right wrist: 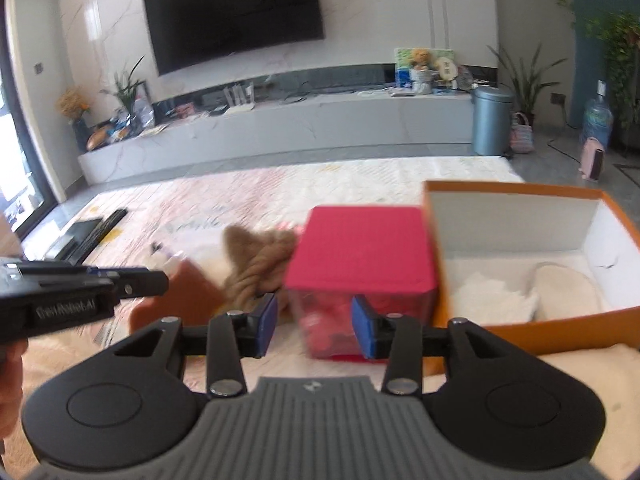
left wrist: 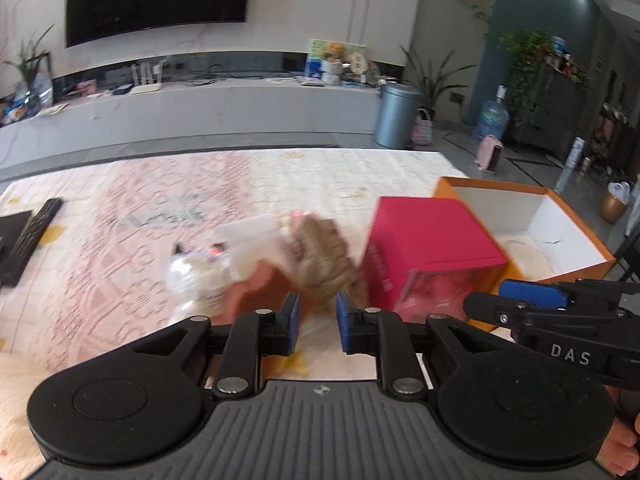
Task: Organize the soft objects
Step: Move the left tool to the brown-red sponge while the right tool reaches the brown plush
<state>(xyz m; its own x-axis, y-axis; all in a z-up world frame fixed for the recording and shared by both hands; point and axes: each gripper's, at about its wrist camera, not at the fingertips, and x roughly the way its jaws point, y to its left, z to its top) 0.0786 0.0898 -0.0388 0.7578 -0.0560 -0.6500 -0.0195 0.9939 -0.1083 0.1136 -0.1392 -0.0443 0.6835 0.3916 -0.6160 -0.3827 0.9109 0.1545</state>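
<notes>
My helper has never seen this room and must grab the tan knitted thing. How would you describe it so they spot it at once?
Start at the open orange box on the pale patterned cloth; a pink-lidded box stands against its left wall. Just left of that lies the tan knitted thing, a crumpled heap. Its chunky, ropy knit sets it apart from the smooth rust-brown piece beside it.

We are in a home living room. A large dark television [right wrist: 236, 16] hangs on a marble-look wall above a long low media shelf [right wrist: 280, 120] cluttered with cables and knick-knacks. We see potted plants [left wrist: 436, 76], a lidded bin [right wrist: 491, 120], a water jug [left wrist: 493, 118] and a patterned pink rug [left wrist: 160, 208].
</notes>
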